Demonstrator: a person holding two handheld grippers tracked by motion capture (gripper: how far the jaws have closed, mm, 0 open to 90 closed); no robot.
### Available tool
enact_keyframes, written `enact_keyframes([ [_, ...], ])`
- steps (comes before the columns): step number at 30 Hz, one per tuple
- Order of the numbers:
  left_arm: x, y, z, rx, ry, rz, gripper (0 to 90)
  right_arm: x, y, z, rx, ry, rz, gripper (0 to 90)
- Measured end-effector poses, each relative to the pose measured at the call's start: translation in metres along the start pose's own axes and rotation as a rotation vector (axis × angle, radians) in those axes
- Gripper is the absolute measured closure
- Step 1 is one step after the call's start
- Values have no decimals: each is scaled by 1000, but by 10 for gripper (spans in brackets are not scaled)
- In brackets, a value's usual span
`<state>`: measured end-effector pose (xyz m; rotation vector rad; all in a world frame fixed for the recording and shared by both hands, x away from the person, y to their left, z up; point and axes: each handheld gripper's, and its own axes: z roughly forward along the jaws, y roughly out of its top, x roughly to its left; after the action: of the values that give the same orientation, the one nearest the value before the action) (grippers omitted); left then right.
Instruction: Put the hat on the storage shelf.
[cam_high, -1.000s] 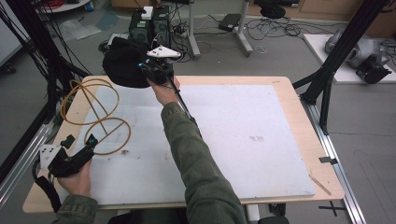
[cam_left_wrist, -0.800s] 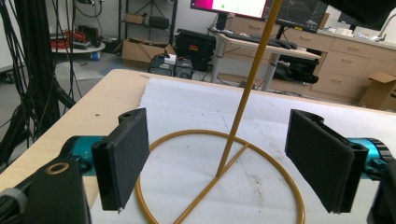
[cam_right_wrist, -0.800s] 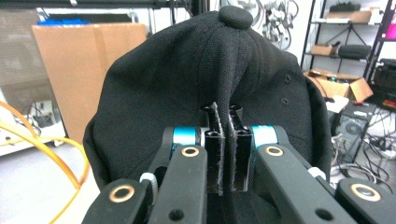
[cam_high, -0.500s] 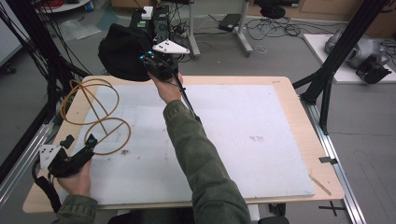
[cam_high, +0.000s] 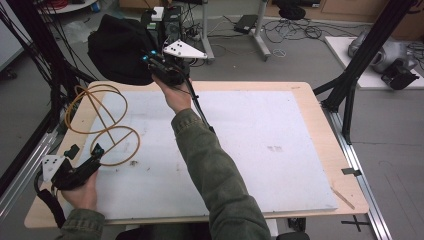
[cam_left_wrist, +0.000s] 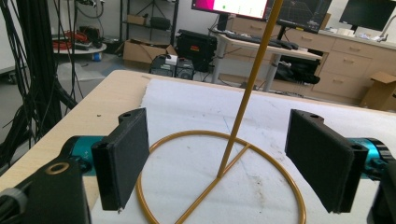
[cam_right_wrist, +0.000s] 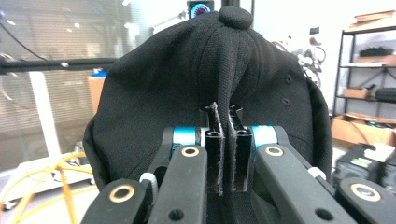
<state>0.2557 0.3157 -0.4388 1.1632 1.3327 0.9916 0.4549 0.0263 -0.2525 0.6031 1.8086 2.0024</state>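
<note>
Black cap (cam_right_wrist: 205, 93), one, pinched by right gripper (cam_right_wrist: 224, 140); left gripper (cam_left_wrist: 224, 163) spread around one yellow wire stand (cam_left_wrist: 224, 177).

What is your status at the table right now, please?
Right claw shut on black cap, held up over the table's far edge. Left claw open around wire stand base, not gripping. Nothing in the way.

From the high view we look forward and down on the whole surface (cam_high: 280, 200). The left gripper view sits low, close above it, facing the yellow wire stand (cam_left_wrist: 224, 186), which we share with the high view (cam_high: 100, 125). The right gripper view looks level, pressed close against the black cap (cam_right_wrist: 187, 93), seen upper left from above (cam_high: 117, 47).
</note>
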Motion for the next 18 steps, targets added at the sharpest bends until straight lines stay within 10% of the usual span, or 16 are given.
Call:
enact_keyframes([
  [18,-1,0,1,-1,0,-1,221,26,9,1,-29,153,9,880],
])
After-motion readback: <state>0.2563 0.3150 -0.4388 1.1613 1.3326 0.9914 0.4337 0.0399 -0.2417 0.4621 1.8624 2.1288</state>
